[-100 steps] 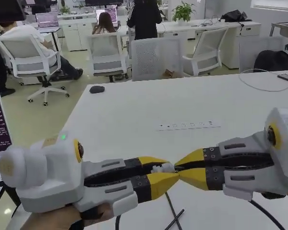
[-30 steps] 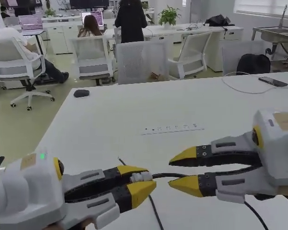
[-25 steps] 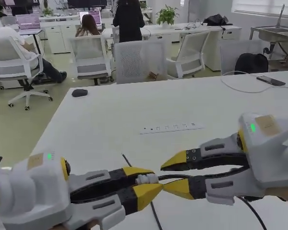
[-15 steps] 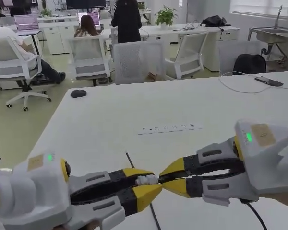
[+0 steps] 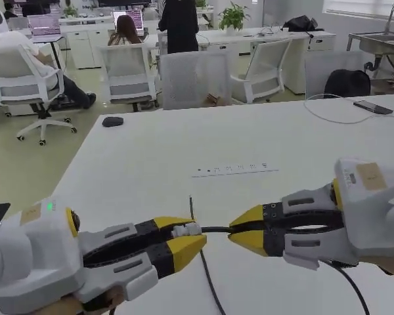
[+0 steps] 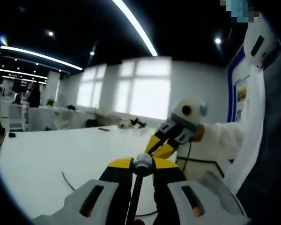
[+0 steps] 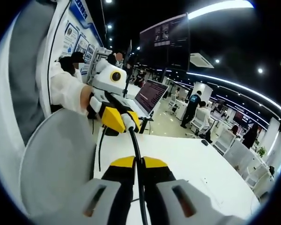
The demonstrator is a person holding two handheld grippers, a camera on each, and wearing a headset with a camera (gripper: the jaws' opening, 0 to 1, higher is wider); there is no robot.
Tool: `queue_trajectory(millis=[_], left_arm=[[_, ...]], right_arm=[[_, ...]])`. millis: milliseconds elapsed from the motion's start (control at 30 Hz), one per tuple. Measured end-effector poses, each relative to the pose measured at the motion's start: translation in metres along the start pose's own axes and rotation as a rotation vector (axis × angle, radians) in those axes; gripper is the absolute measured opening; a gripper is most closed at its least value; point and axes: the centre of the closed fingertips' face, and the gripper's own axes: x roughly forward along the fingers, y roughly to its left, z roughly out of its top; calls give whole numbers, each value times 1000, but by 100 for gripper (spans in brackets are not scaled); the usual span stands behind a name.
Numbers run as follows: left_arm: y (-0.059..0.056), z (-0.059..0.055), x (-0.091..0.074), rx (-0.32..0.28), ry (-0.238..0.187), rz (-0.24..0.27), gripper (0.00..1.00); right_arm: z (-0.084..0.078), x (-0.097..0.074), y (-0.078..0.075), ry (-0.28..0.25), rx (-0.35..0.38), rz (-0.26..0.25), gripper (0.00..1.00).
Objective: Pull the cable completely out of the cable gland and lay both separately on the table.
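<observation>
Cable gland (image 5: 186, 230) is held above the table (image 5: 262, 138), clamped in the left gripper (image 5: 196, 235) jaws. Black cable (image 5: 215, 230) runs out to the right gripper (image 5: 232, 231), jaws pinched on it just beside. Best to pull straight along the cable axis w/ firm grip, no twisting

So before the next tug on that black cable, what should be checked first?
1. Left gripper shut on the cable gland: ok.
2. Right gripper shut on the cable: ok.
3. Cable runs straight between the two grippers, with no kink: ok.
4. Cable completely out of the gland: not ok, it enters the gland.
5. Length of cable left inside the gland: cannot tell.
6. Bare table ahead for laying both parts down separately: ok.
</observation>
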Motion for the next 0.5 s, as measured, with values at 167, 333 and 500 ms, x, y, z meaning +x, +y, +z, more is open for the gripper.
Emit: queue_trajectory(millis=[167,333,500], left_arm=[[-3,7,-8,-33,-53,27,16],[-4,14,-14,-27,-81,46,16],[-14,14,-13,-14,-86,65,17]], right_arm=[[-2,-15,1,7,28,-29,4],[-13,-32,5,38,51,-62,3],[-17,-46,13,26,96,-56,3]])
